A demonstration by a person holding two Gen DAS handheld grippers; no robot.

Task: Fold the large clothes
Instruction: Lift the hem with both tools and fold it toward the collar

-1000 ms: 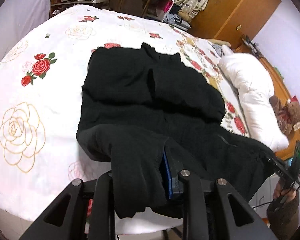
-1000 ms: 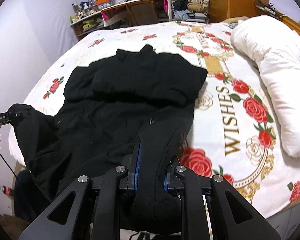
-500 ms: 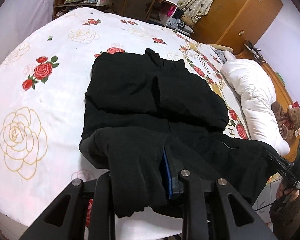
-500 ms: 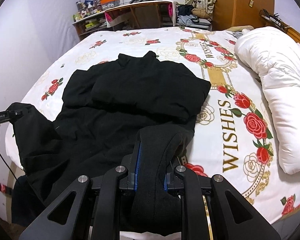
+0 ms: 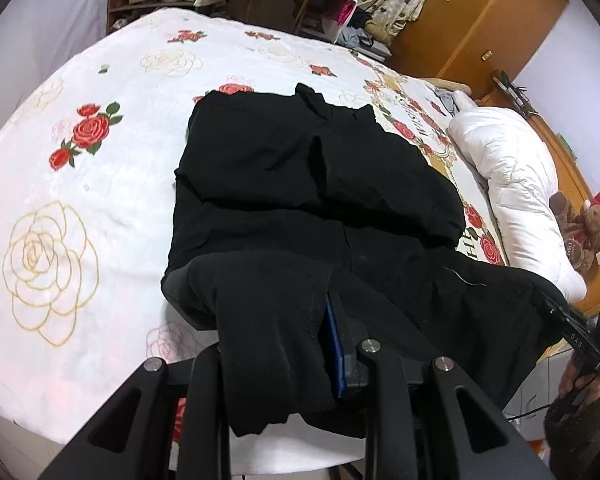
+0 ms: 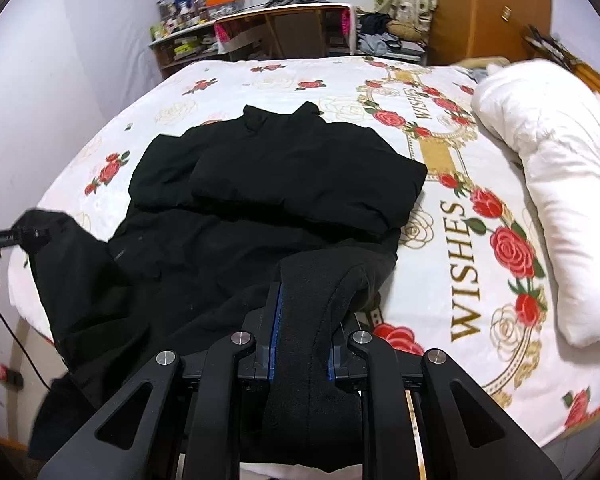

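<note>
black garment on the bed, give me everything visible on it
The black garment is large, matte and soft-looking, like fleece or knit, with a stand-up collar at the far end. Its upper part lies flat on the rose-printed bedspread, sleeves folded across the chest. The near hem is lifted off the bed: the left gripper and right gripper are each shut on a bunched corner, fabric draping over their fingers.

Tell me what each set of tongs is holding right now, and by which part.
Both grip the black garment by its near bottom edge: left tongs at its left corner, right tongs at its right.
</note>
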